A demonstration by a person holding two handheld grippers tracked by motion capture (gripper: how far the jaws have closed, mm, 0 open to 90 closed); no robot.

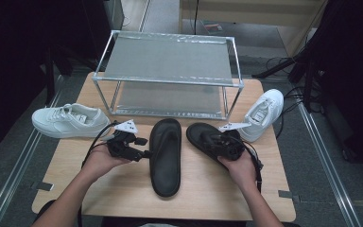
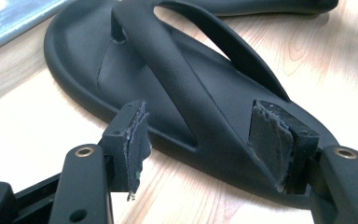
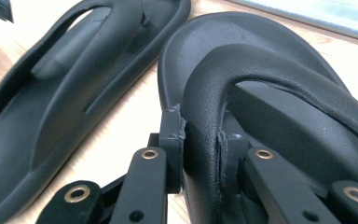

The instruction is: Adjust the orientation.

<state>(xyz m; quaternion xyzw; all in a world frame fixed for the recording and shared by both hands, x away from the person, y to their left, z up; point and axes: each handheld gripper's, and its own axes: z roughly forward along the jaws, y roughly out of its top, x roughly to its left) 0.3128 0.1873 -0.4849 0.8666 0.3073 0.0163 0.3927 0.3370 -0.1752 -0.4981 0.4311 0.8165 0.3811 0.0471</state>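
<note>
We note right gripper (image 3: 203,149) clamped tight on strap of right sandal (image 1: 208,139), sandal resting on counter (image 1: 123,189) just before rack. Left gripper (image 2: 205,144) wide open, holding nothing, jaws astride edge of left sandal (image 1: 165,156), not closed. We judge step: picking up sandal pair for rack (image 1: 170,80). Next move calls for left gripper closing on strap, then lifting both. Rack shelves both bare. White sneakers (image 1: 68,120) flank rack, one at each side, untouched.
</note>
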